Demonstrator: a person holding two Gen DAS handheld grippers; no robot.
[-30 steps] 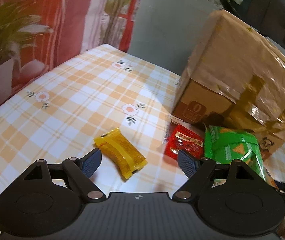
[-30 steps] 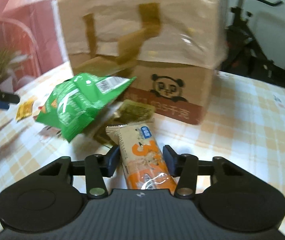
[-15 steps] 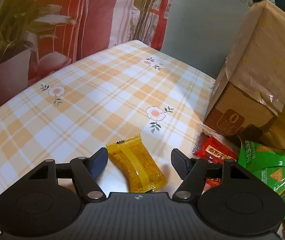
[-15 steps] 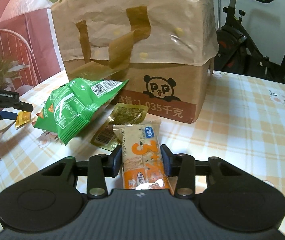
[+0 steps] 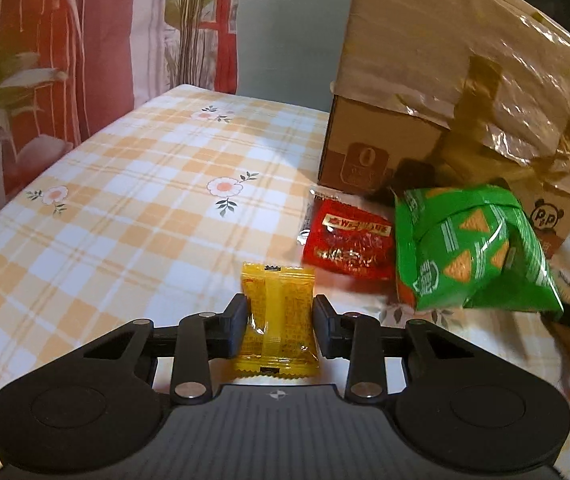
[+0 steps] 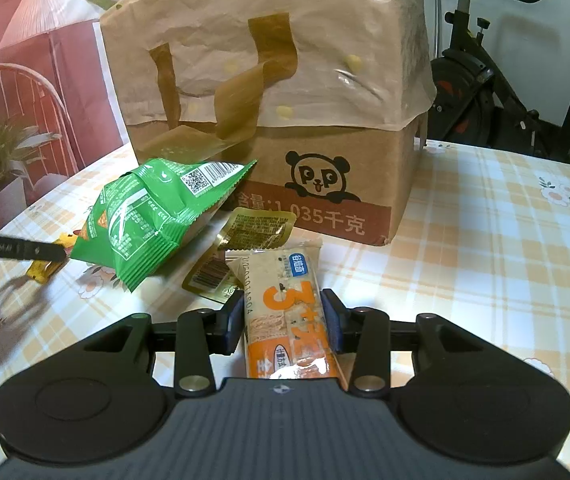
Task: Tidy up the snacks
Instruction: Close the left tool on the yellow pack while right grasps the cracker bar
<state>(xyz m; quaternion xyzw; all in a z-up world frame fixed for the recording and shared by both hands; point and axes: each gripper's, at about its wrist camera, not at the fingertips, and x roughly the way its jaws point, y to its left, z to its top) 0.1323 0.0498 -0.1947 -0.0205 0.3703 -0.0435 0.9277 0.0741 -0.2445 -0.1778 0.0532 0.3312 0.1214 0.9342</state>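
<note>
The table (image 5: 133, 184), covered with an orange-and-white plaid cloth printed with flowers, carries all items. The cardboard box (image 6: 337, 184), marked with a panda logo and draped with a brown paper bag (image 6: 269, 52), stands on it and serves as the reference landmark.

Green chip bag (image 5: 469, 256): lies just in front of the box, at its front corner, resting partly on other packets. In the right wrist view it sits left of the panda logo.

Orange-and-white cracker packet (image 6: 289, 312): lies in front of the box, below the panda logo, its far end pointing at the box. The right gripper (image 6: 283, 316) has both pads pressed against the packet's sides, gripping it.

Red snack packet (image 5: 349, 244): lies flat in front of the box's left face, touching the green chip bag.

Olive-gold packet (image 6: 245, 248): lies in front of the box, between the chip bag and the cracker packet, partly under both.

Yellow snack packet (image 5: 279, 320): lies furthest from the box, in front of the red packet. The left gripper (image 5: 281, 320) straddles it; its jaws are closing, with both pads at the wrapper's side edges.
</note>
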